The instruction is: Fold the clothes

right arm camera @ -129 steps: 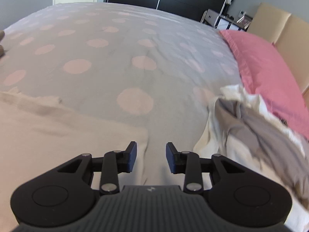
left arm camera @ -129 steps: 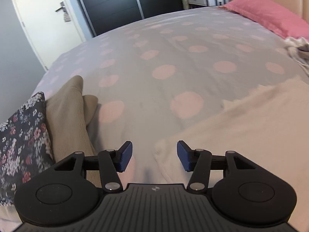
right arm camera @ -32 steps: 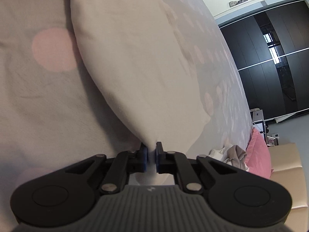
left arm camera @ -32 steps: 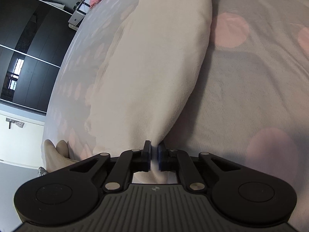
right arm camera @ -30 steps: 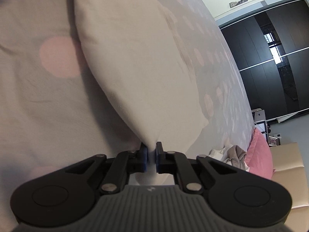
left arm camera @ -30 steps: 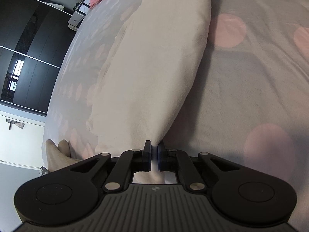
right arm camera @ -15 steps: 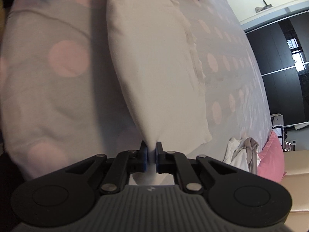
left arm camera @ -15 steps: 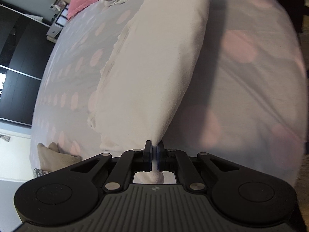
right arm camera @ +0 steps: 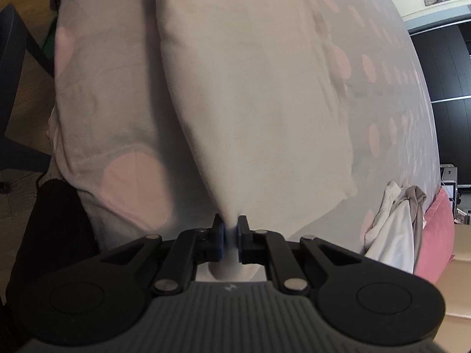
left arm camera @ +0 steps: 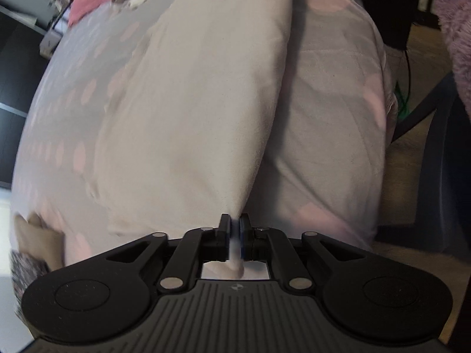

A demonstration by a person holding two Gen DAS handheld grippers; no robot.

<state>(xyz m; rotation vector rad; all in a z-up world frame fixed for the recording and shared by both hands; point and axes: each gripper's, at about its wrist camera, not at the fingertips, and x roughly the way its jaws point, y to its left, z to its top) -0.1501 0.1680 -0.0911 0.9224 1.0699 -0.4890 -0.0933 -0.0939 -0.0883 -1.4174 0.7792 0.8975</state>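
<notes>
While the cream cloth (left arm camera: 191, 94) hangs stretched over the spotted bed (left arm camera: 332, 111), each corner sits pinched tight between jaws — one in the left gripper (left arm camera: 234, 232), one in the right gripper (right arm camera: 230, 235) — its far part lying flat on the bed.

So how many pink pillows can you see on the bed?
1. A pink pillow lies at the far end of the bed, beside the pile of clothes. More may be hidden outside the view.

Cream garment (left arm camera: 191, 94); grey bedspread (right arm camera: 112, 94) w/ pink dots; pink pillow (right arm camera: 435, 235).
</notes>
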